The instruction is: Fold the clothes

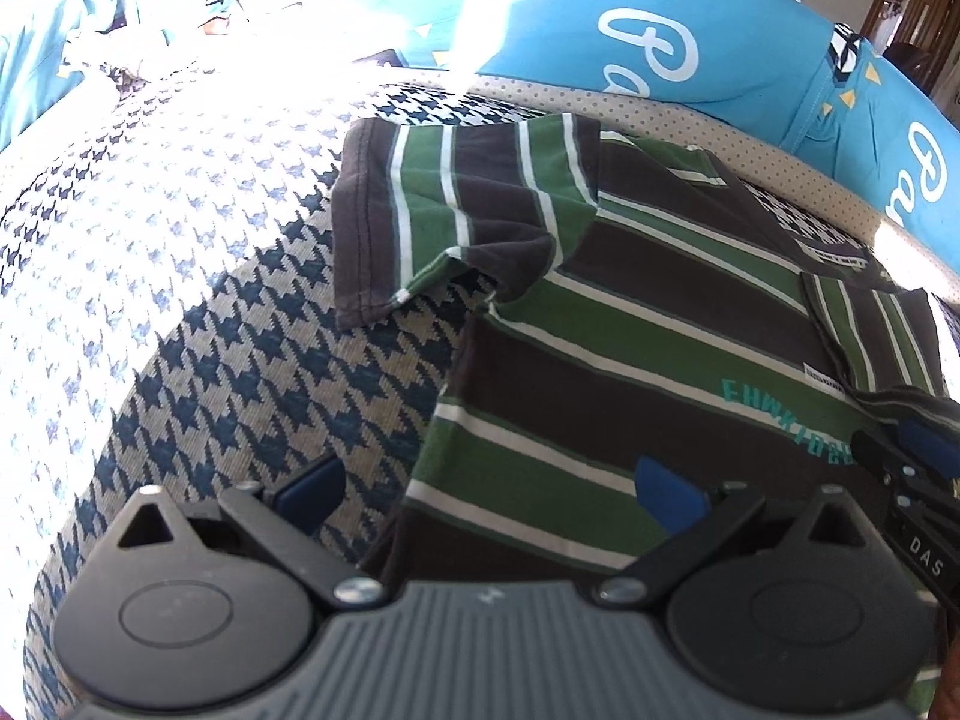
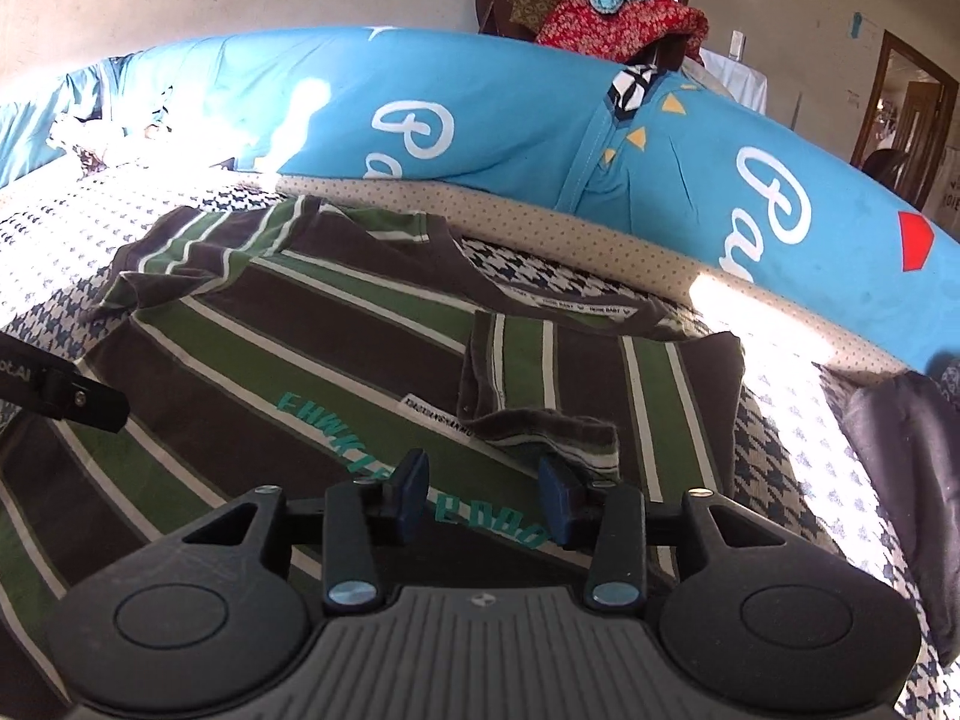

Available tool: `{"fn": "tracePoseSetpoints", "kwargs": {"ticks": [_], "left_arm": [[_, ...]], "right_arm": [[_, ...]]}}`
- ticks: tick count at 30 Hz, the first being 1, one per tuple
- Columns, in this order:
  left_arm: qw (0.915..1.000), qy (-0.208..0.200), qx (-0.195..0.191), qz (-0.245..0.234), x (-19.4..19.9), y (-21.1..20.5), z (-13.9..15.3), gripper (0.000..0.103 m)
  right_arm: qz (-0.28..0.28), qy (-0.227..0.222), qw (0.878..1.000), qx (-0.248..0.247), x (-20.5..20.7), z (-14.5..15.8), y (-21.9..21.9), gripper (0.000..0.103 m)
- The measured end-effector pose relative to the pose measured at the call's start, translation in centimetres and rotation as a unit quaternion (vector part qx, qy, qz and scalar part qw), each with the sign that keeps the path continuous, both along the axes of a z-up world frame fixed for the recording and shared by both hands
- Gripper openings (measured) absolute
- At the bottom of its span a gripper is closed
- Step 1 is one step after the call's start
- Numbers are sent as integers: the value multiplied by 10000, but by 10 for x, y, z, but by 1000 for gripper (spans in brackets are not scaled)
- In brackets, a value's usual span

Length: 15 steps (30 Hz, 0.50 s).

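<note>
A brown, green and white striped t-shirt [image 1: 630, 324] lies flat on the houndstooth bed cover [image 1: 198, 312], with teal lettering on it. Its left sleeve [image 1: 456, 204] spreads out on the cover. Its right sleeve [image 2: 576, 372] is folded in over the body. My left gripper [image 1: 489, 489] is open wide above the shirt's left side edge, holding nothing. My right gripper [image 2: 486, 498] is open above the shirt, just short of the folded sleeve's bunched edge, and its right pad touches or nearly touches that edge. The right gripper also shows at the left wrist view's right edge [image 1: 912, 462].
A long blue bolster pillow [image 2: 516, 138] with white script lies along the far side of the bed. A pile of clothes [image 2: 600, 0] sits on a chair behind it. A dark garment [image 2: 906, 474] lies at the right edge of the bed. Bright sunlight washes out the cover's left part.
</note>
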<state>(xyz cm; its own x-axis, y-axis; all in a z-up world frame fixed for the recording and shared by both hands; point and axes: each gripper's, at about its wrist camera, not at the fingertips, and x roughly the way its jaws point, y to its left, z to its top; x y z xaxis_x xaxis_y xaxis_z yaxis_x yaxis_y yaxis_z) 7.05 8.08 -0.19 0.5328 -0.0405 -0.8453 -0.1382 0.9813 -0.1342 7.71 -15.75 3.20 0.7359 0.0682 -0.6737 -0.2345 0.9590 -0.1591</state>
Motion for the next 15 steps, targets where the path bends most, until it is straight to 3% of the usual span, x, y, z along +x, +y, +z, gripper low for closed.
{"fn": "tracePoseSetpoints", "kwargs": {"ticks": [3,15], "left_arm": [[9999,-94,-56,118,1,8,3,103],[9943,-418,-782,594,32,48,14,103]], "right_arm": [[-226,390,9989,113,8,-10,-5,41],[-649,545,9962,195,7,-8,-5,53]]}}
